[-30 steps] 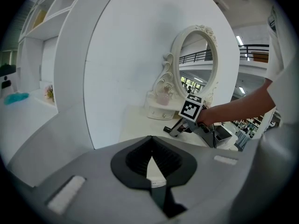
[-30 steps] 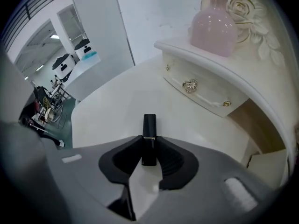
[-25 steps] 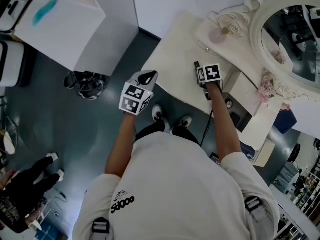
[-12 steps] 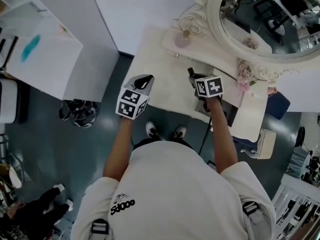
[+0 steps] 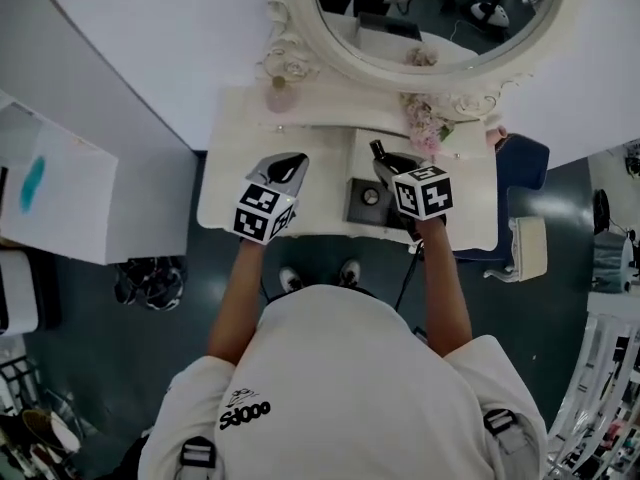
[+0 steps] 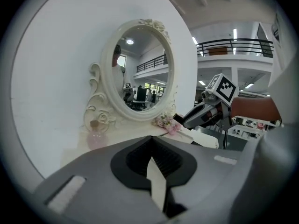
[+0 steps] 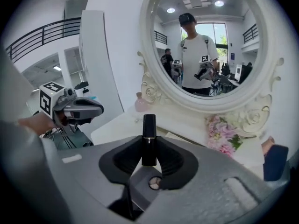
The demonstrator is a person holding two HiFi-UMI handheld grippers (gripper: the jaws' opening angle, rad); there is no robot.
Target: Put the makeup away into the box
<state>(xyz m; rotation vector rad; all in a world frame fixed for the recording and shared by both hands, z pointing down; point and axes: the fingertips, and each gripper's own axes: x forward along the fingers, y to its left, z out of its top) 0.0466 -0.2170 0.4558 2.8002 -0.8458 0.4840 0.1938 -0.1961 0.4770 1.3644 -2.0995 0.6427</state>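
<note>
A black lipstick tube (image 7: 149, 139) stands upright between the pads of my right gripper (image 7: 149, 149), which is shut on it. In the head view that gripper (image 5: 379, 152) hovers over the cream vanity table (image 5: 320, 158), just beyond a dark grey box (image 5: 356, 204) with a round item inside. My left gripper (image 5: 290, 160) hangs over the table's left half, and its jaws (image 6: 151, 141) meet at the tips with nothing between them. Each gripper shows in the other's view, the right one (image 6: 182, 120) and the left one (image 7: 99, 110).
An ornate white oval mirror (image 5: 430, 18) rises at the back of the table. A pink perfume bottle (image 5: 279, 96) stands at the back left and pink flowers (image 5: 425, 123) at the back right. A blue seat (image 5: 522, 160) is on the right, a white cabinet (image 5: 90, 198) on the left.
Both grippers have risen and moved forward over the vanity table. The right one, still shut on the lipstick, now hovers by the dark box. The mirror has come into full view.
</note>
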